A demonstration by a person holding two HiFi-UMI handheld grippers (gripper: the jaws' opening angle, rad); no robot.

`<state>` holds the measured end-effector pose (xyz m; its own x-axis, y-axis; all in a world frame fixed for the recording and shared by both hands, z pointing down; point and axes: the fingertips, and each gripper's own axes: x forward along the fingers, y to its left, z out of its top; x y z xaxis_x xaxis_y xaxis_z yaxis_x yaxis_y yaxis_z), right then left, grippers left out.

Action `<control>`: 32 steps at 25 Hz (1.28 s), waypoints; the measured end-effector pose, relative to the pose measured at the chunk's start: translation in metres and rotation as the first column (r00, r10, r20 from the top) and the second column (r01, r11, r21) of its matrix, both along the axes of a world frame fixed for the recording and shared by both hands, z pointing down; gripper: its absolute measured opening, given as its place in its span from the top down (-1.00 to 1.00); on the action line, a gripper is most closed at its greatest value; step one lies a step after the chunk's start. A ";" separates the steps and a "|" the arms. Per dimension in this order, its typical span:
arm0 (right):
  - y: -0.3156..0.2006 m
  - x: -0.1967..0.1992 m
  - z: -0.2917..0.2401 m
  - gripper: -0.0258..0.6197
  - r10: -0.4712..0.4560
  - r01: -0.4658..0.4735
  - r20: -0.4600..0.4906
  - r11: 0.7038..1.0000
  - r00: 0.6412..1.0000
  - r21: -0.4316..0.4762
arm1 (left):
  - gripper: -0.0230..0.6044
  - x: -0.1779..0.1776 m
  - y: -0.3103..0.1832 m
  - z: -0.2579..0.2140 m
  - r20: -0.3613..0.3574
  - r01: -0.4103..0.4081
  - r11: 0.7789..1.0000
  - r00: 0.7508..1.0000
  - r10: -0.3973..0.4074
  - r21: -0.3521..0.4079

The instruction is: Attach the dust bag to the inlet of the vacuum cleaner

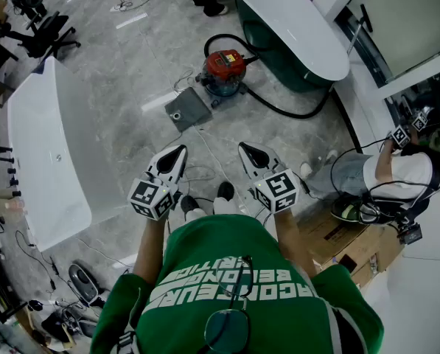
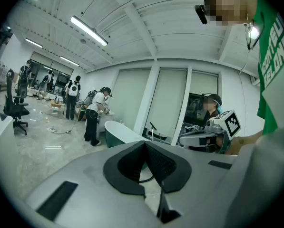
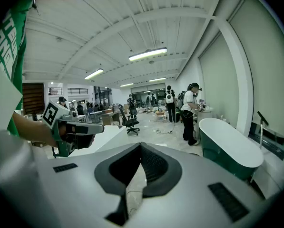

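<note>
A red and grey vacuum cleaner (image 1: pixel 223 69) stands on the marble floor ahead of me, with a black hose (image 1: pixel 286 111) curling off to its right. A flat grey dust bag (image 1: pixel 188 109) with a round hole lies on the floor just left of it. My left gripper (image 1: pixel 176 154) and right gripper (image 1: pixel 248 150) are held side by side at waist height, well short of both. Each is shut with nothing between its pads. The left gripper (image 2: pixel 145 146) looks across the room, and so does the right gripper (image 3: pixel 141 146).
A long white bathtub (image 1: pixel 50 153) lies to the left and a green-sided tub (image 1: pixel 293 28) at the upper right. A seated person (image 1: pixel 396 169) with another gripper is at the right beside a cardboard box (image 1: pixel 337 236). Cables trail on the floor.
</note>
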<state>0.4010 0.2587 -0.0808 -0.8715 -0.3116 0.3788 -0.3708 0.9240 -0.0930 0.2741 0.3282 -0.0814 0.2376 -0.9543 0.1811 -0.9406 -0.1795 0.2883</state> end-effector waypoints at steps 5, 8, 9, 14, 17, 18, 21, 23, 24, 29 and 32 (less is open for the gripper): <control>-0.008 0.002 0.005 0.90 0.000 0.000 -0.004 1.000 1.000 0.000 | 0.91 -0.002 -0.007 0.003 0.002 0.006 1.000 1.000 -0.006 -0.003; -0.014 0.003 0.002 0.90 -0.003 0.003 0.000 1.000 1.000 0.001 | 0.91 -0.002 -0.012 0.000 0.007 0.011 1.000 1.000 -0.011 -0.005; -0.018 0.003 0.001 0.90 -0.004 0.004 0.003 1.000 1.000 0.003 | 0.91 -0.001 -0.015 -0.001 0.010 0.013 1.000 1.000 -0.013 -0.003; -0.034 0.003 -0.002 0.90 -0.018 0.018 0.010 1.000 1.000 0.003 | 0.91 0.001 -0.025 -0.004 0.028 0.023 1.000 0.999 -0.023 -0.010; -0.036 0.001 0.002 0.90 -0.044 0.044 0.005 0.999 0.999 0.000 | 0.91 0.002 -0.027 -0.002 0.027 0.043 0.999 0.999 -0.043 -0.021; -0.036 0.001 0.005 0.90 -0.052 0.052 0.004 0.999 0.999 -0.003 | 0.91 0.003 -0.027 -0.001 0.027 0.050 0.998 0.998 -0.050 -0.025; -0.042 0.003 0.008 0.90 -0.073 0.073 0.006 0.997 0.997 -0.007 | 0.91 0.008 -0.031 0.002 0.036 0.063 0.997 0.997 -0.062 -0.032; -0.048 0.004 0.008 0.90 -0.086 0.086 0.008 0.996 0.996 -0.007 | 0.91 0.012 -0.035 0.003 0.045 0.066 0.997 0.997 -0.064 -0.035; -0.050 0.006 0.009 0.90 -0.093 0.093 0.008 0.996 0.996 -0.008 | 0.91 0.014 -0.037 0.003 0.047 0.068 0.997 0.997 -0.067 -0.037; -0.057 0.010 0.020 0.90 -0.136 0.136 -0.008 0.991 0.991 -0.013 | 0.91 0.021 -0.039 0.010 0.074 0.098 0.994 0.993 -0.094 -0.042; -0.059 0.011 0.027 0.90 -0.154 0.153 -0.017 0.988 0.988 -0.024 | 0.91 0.020 -0.038 0.012 0.085 0.116 0.992 0.990 -0.112 -0.045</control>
